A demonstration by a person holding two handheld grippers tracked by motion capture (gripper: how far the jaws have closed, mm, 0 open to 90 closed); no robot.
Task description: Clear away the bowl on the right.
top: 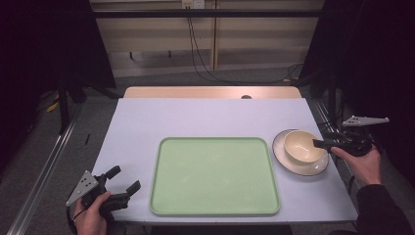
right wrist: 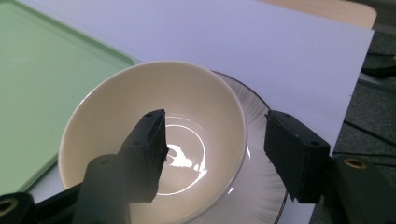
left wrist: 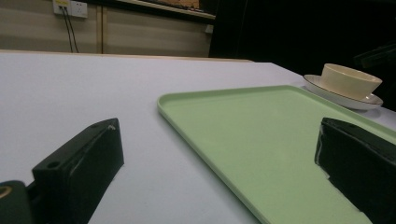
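R gripper (right wrist: 212, 154): jaws spread, 1 inside & 1 outside the rim of round cream ceramic bowl (right wrist: 154, 140), not yet pinching. Bowl sits on white saucer w/ dark rim (top: 299, 167), right of flat green plastic tray (top: 214, 175). L gripper (top: 122, 182): jaws spread, empty, at table's (top: 195, 117) front-left corner.

This looks like a lab recording bay rather than a home: a pale lilac-white tabletop (top: 195, 117) stands on grey carpet, flanked by black curtains (top: 54, 44) and metal floor rails (top: 41, 176). Black cables (top: 198, 58) hang from a white wall socket (left wrist: 70, 8) on the plain beige panelled wall (top: 156, 34) behind.
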